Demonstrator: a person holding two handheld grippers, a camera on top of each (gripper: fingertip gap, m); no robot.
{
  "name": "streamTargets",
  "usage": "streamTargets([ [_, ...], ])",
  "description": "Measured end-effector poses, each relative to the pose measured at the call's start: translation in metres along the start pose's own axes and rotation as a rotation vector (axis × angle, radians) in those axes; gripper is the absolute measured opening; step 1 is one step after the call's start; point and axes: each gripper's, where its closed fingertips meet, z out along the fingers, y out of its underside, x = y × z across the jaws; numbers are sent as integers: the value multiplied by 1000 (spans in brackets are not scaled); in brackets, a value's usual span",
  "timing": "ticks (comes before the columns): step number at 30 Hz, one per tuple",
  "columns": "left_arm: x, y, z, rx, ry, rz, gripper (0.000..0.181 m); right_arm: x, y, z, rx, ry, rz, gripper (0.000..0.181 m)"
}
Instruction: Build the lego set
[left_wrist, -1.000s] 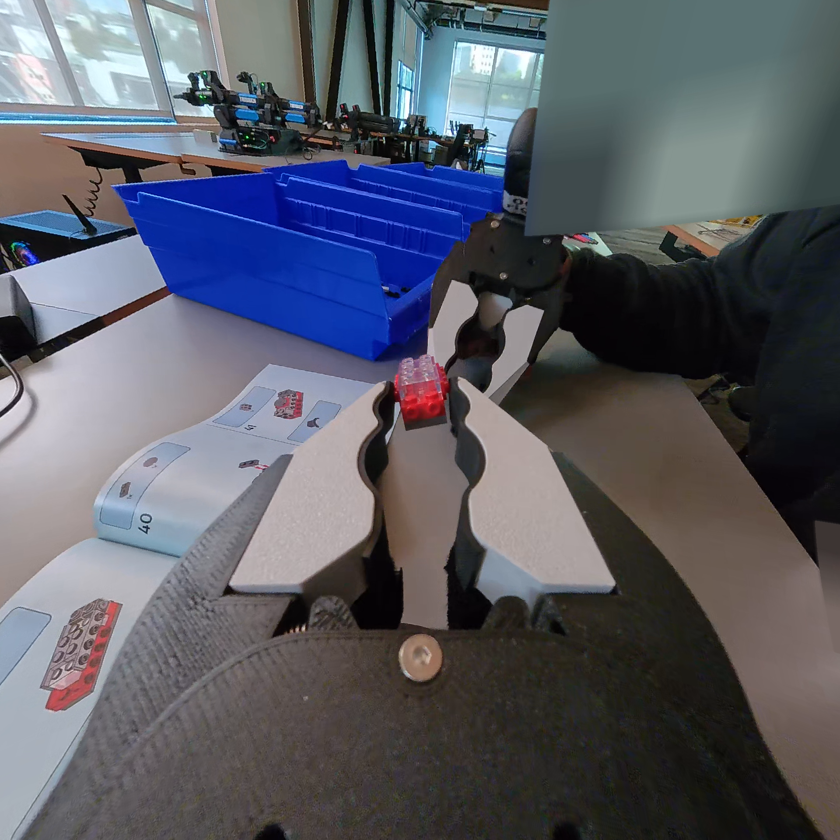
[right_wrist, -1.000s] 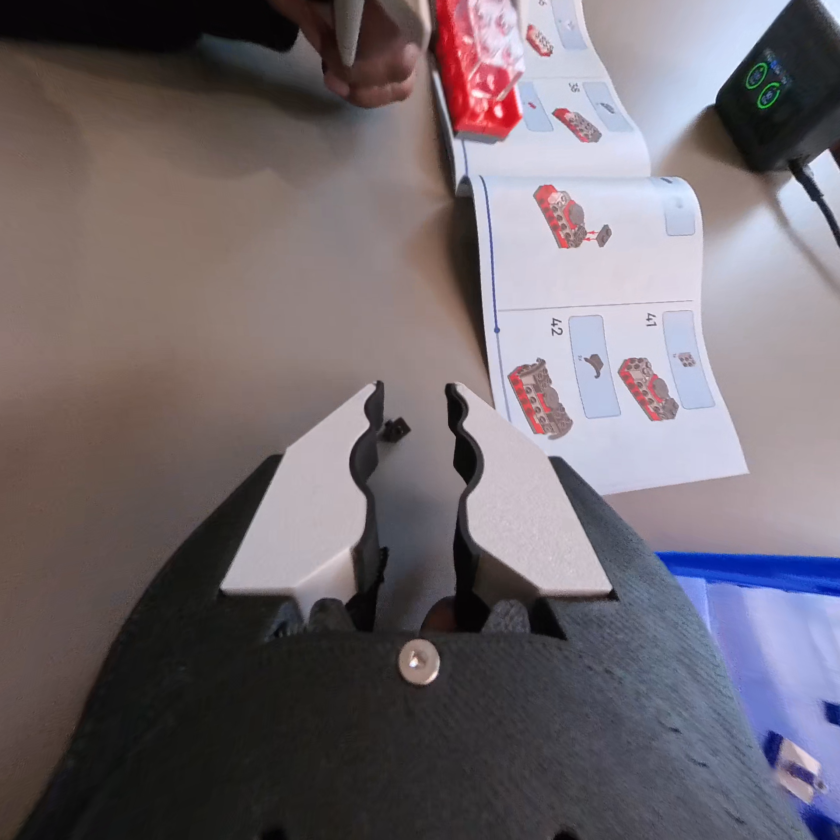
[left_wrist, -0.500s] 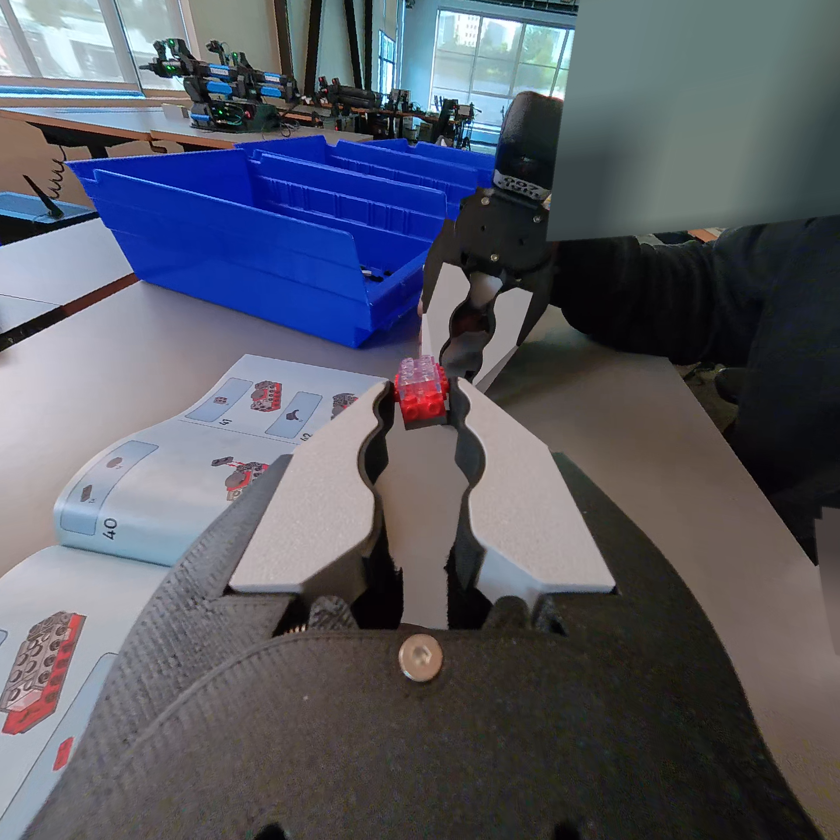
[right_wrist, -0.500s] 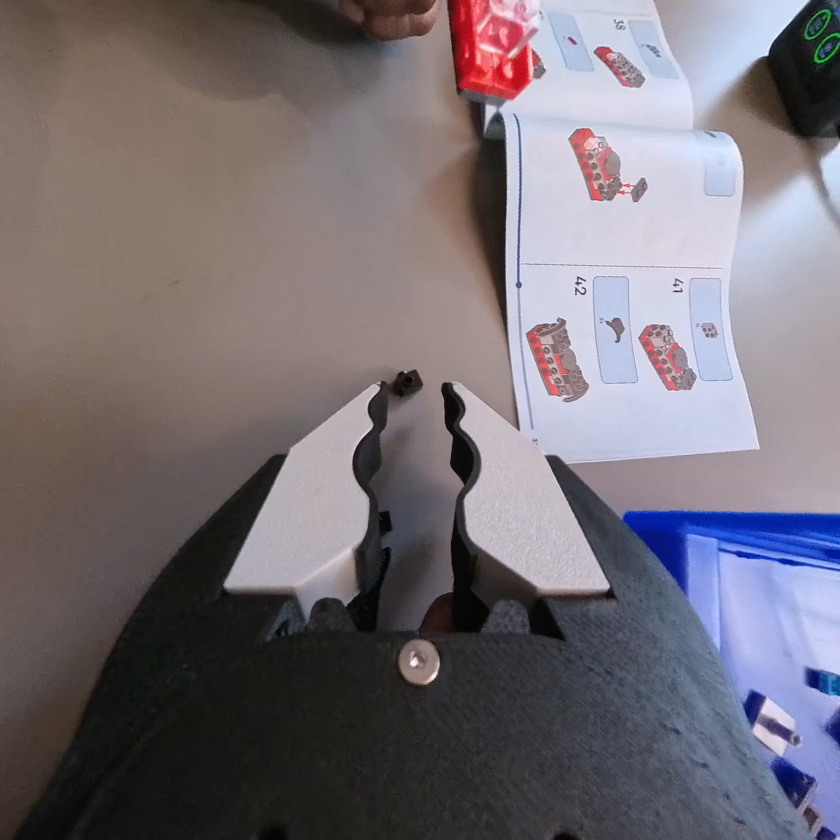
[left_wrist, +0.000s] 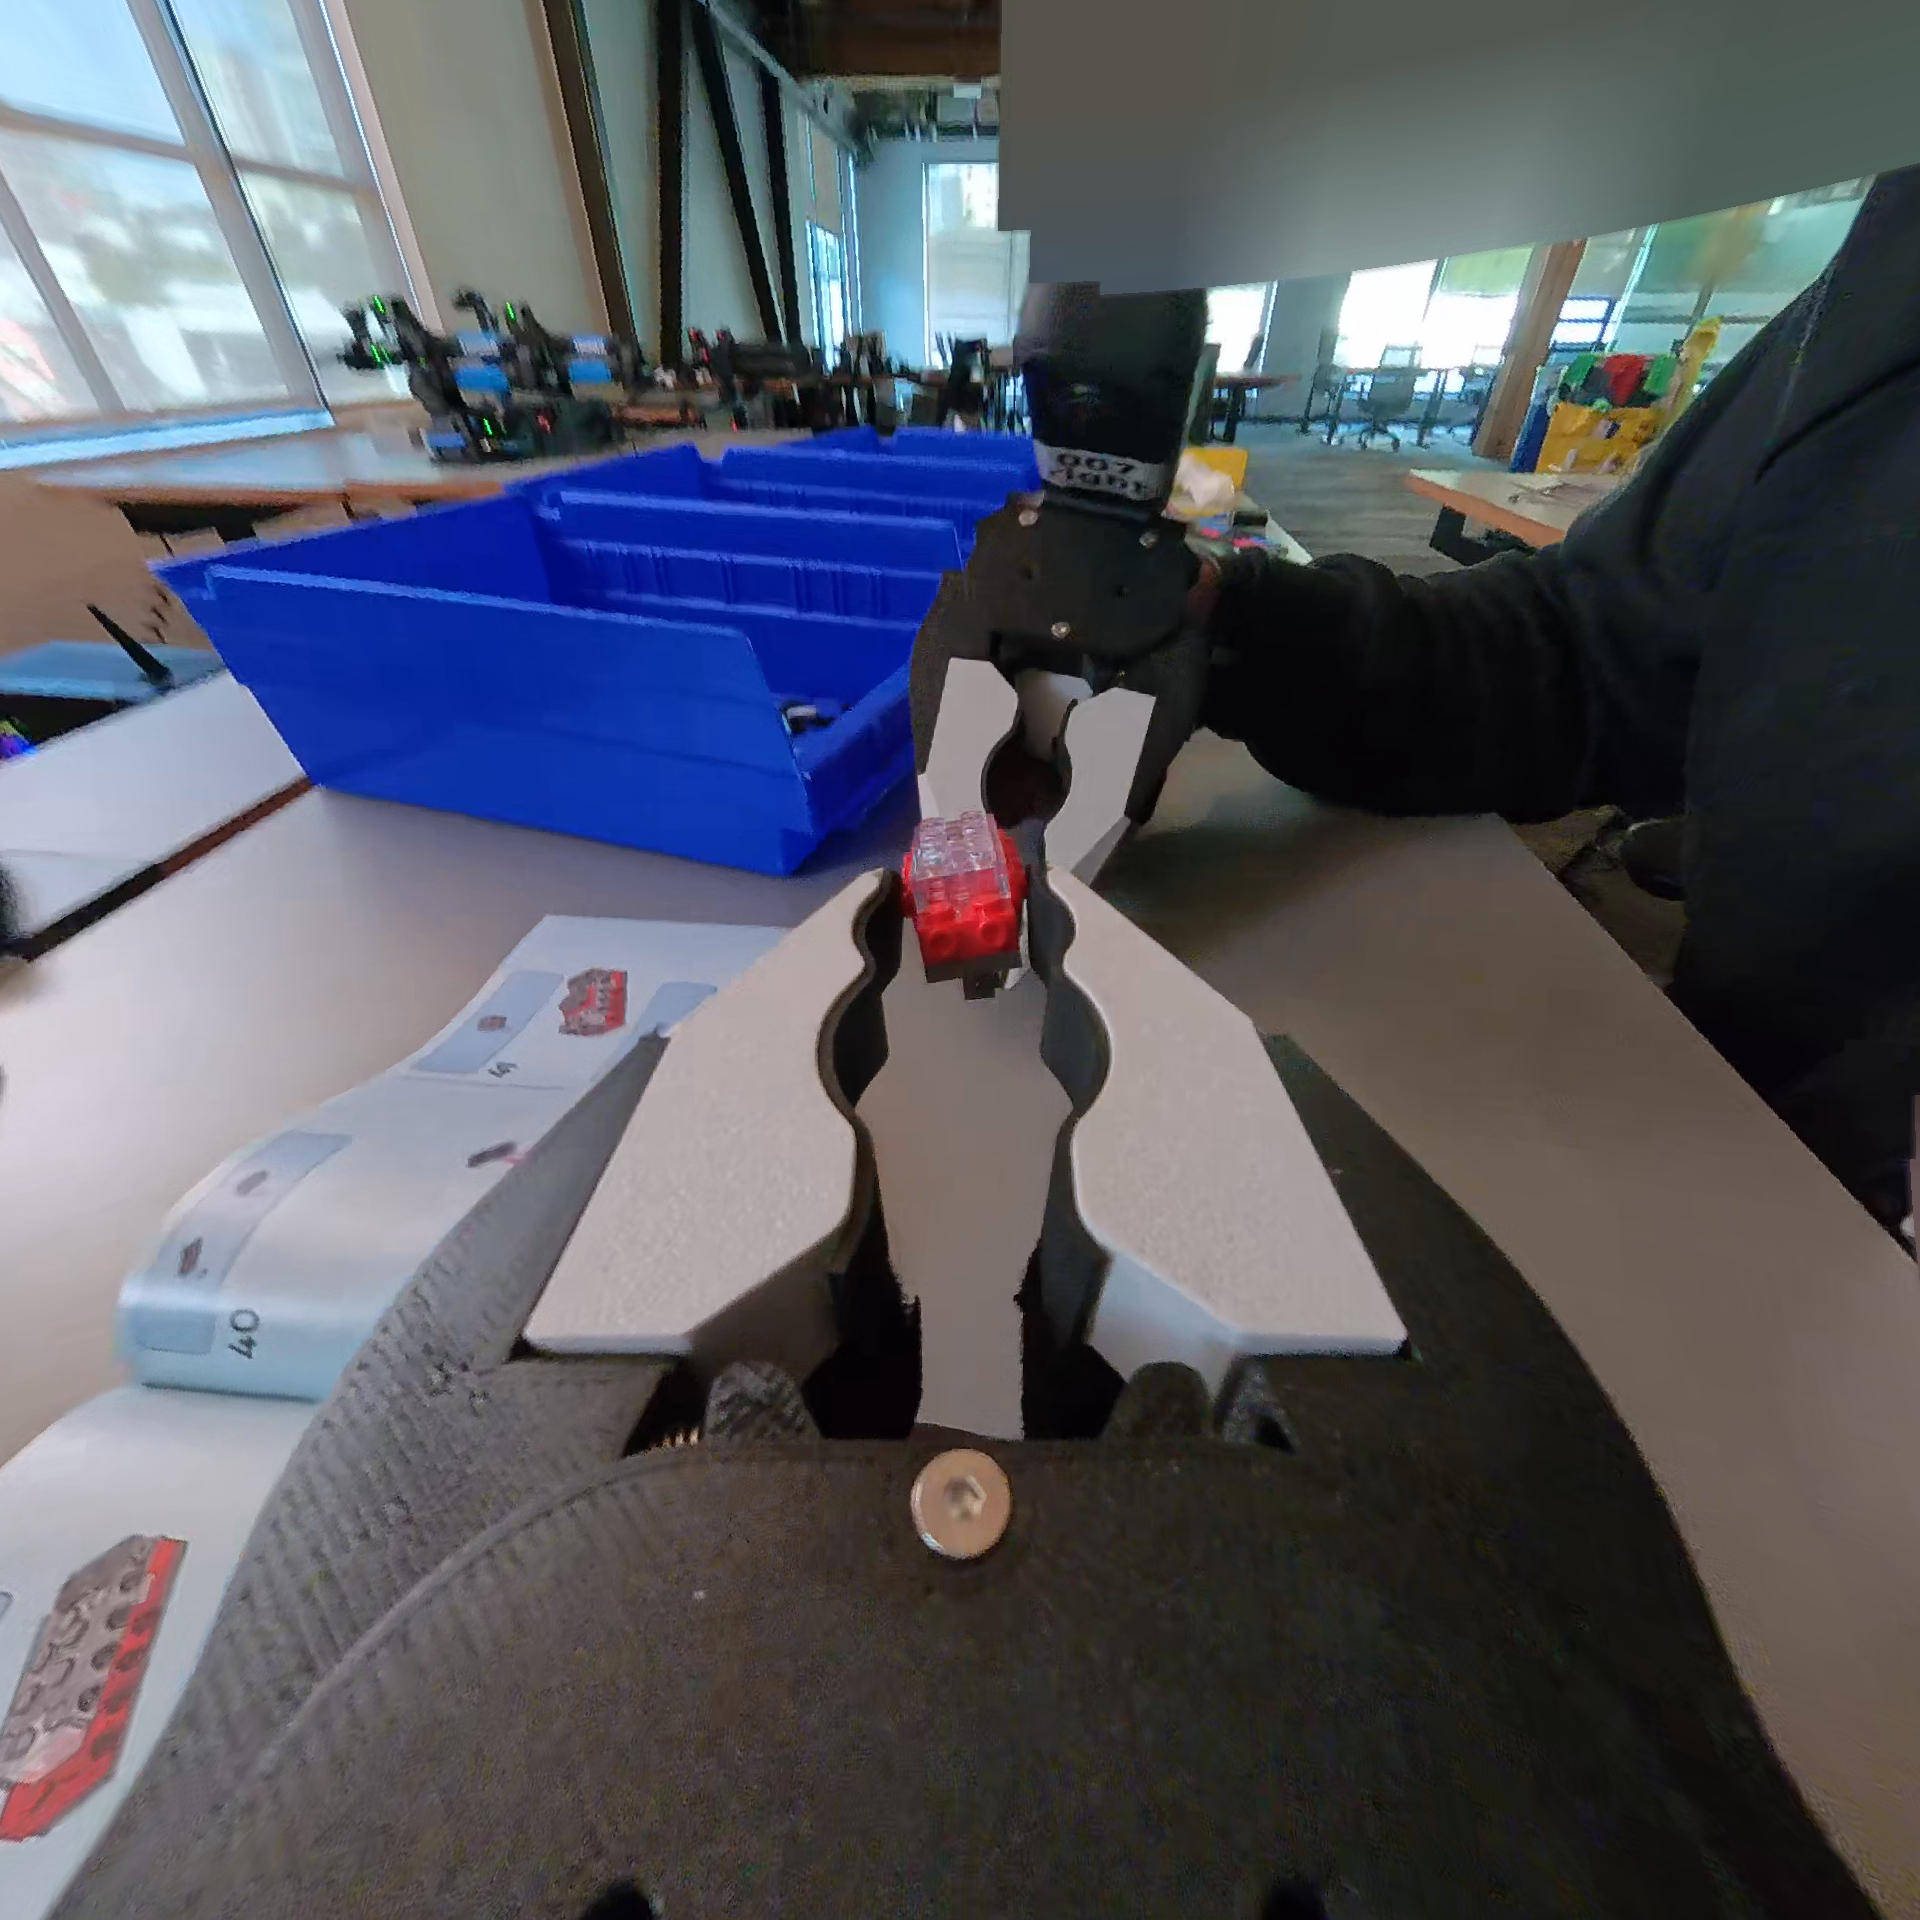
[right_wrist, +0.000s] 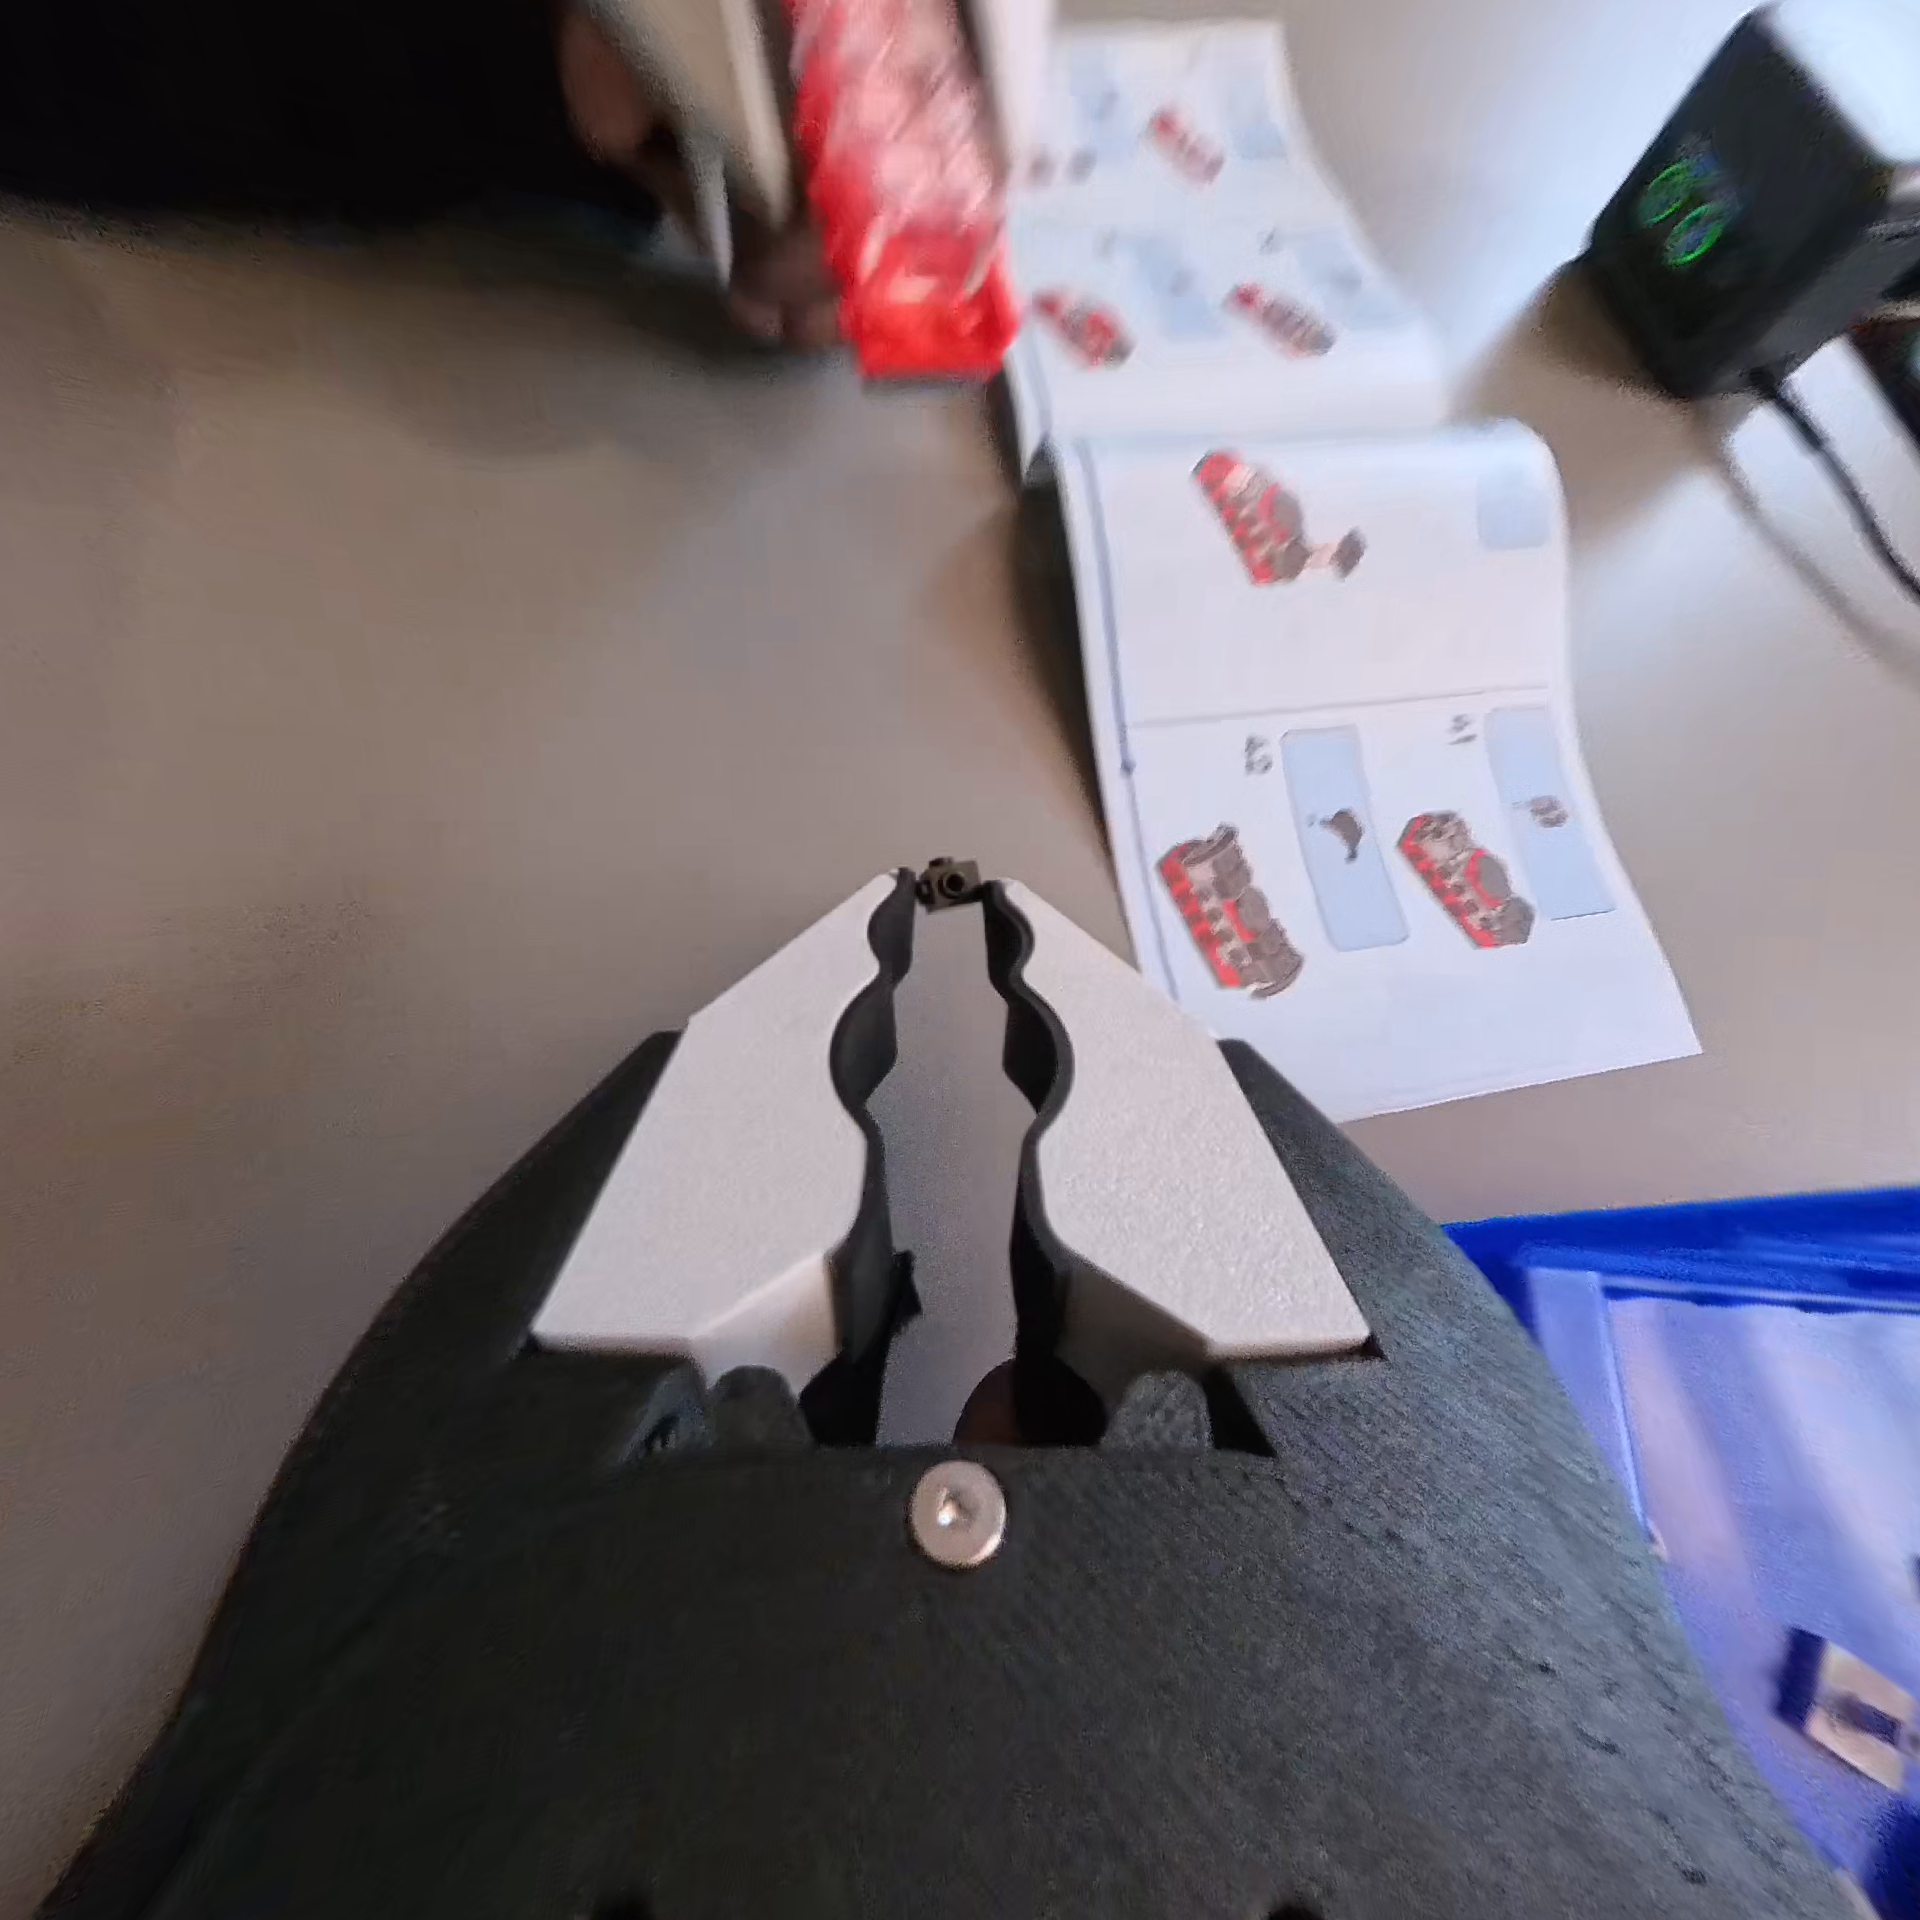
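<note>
My left gripper (left_wrist: 964, 906) is shut on a red lego build (left_wrist: 962, 891) with clear bricks on top, held above the grey table. That build shows blurred at the top of the right wrist view (right_wrist: 902, 197), with the left gripper's fingers and a hand beside it. My right gripper (right_wrist: 948, 889) is shut on a small black lego piece (right_wrist: 948, 885) at its fingertips, just above the table. The right gripper also shows in the left wrist view (left_wrist: 1060, 665), right behind the red build, tips pointing down.
An open instruction booklet (right_wrist: 1340, 665) lies on the table (right_wrist: 416, 675), also in the left wrist view (left_wrist: 343, 1153). Blue bins (left_wrist: 582, 644) stand behind it; one shows at lower right (right_wrist: 1745, 1455). A black device (right_wrist: 1735, 197) with green lights and a cable sits at the far right. One gripper's finger ends stand about 9 centimeters off the other's.
My right gripper has closed on the small black piece that lay on the table in front of its tips. My left gripper keeps holding the red build and has come closer to the right gripper.
</note>
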Motion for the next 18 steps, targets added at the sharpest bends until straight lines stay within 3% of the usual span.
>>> streamTargets([
  [1,1,-4,-1,30,-3,22,24,4,-13,-5,70,6,63,13],
  [5,6,-22,-4,167,-28,107,24,15,-77,-39,430,-81,417,13],
  [8,8,-33,-4,253,-63,143,24,15,-109,-57,605,-208,648,12],
  [11,6,-37,0,284,-107,161,23,11,-122,-58,678,-348,836,12],
  [18,-2,-40,-3,306,-175,184,24,14,-119,-49,690,-415,1000,12],
])
